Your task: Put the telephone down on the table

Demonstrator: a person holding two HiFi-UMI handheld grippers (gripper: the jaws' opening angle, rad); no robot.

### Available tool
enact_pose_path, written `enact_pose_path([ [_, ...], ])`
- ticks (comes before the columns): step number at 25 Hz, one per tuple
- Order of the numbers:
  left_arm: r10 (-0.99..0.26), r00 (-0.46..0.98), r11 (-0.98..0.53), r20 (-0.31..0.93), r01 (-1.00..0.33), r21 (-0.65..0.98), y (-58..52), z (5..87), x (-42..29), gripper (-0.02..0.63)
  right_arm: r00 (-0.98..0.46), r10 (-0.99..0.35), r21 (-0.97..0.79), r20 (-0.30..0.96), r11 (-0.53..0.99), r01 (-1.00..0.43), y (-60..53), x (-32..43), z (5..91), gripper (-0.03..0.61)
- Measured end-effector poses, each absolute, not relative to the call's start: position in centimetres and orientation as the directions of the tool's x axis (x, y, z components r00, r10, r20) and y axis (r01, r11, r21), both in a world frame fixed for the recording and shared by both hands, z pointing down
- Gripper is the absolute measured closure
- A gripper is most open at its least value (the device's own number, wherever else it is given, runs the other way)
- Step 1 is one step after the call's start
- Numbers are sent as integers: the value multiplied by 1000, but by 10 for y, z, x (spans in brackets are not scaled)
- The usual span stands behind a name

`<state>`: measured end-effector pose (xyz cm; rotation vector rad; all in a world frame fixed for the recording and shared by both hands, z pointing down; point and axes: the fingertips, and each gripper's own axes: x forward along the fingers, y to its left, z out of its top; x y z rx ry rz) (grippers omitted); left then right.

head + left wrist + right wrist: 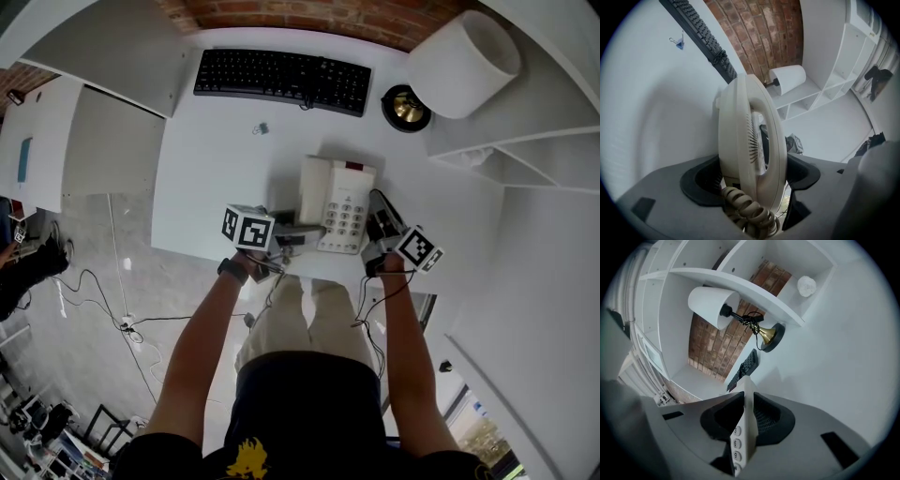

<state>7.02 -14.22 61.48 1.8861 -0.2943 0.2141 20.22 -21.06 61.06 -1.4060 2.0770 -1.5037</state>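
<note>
Left gripper [284,238] and right gripper [377,242] jaws both clench the telephone [337,199] by the counter's [214,169] near edge; bare counter stretches to the keyboard [281,80] at the far edge.

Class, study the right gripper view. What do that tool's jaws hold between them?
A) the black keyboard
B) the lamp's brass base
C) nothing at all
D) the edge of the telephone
D. In the right gripper view the right tool has its jaws closed on the telephone, with its number keys showing just below them.
</note>
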Motion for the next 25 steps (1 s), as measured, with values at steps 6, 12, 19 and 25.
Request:
enact_pose_path([
  [6,-98,946,-316,308,-323,892,-143,617,69,210,-513,-791,-818,334,27,-575,-208,201,605,558],
  [12,-133,949,-273,285,-311,910,-146,616,66,210,-480,-801,-793,358,10,-609,-196,217,601,584],
  [19,-101,936,-280,338,-353,893,-145,621,72,210,-477,-790,-775,386,4,-632,-181,224,605,584],
  [25,-122,922,-324,367,-387,864,-146,620,72,210,-513,-758,-692,402,115,-713,-173,209,590,584],
])
